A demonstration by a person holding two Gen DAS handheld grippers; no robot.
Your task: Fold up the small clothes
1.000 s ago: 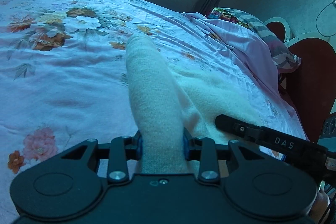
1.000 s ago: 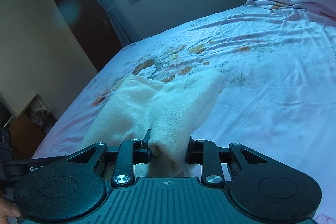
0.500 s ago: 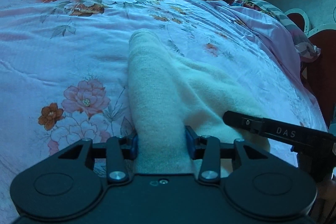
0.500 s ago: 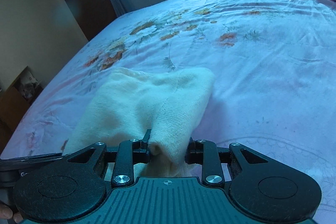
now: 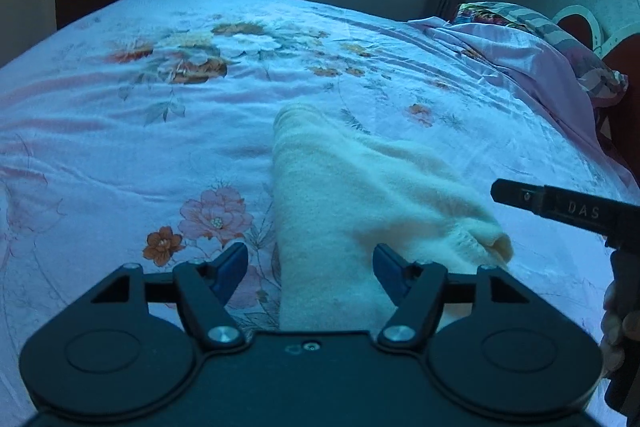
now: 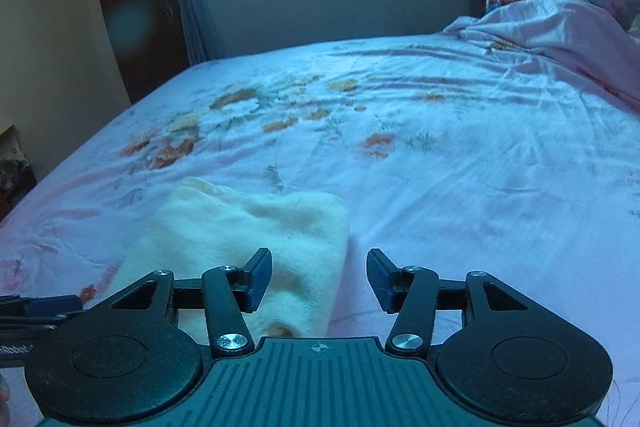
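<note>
While jaws have just opened, cream garment [image 5: 352, 195] lies released (bedsheet [image 5: 120, 147]).

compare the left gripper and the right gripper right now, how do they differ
The left gripper stands wider than the right gripper. The cream garment fills much of the left gripper's gap, clear of at least its left pad; in the right gripper's gap it covers only the left half, bedsheet showing in the rest. Shared: both have just been opening, grip nothing, and sit low over the garment.
</note>
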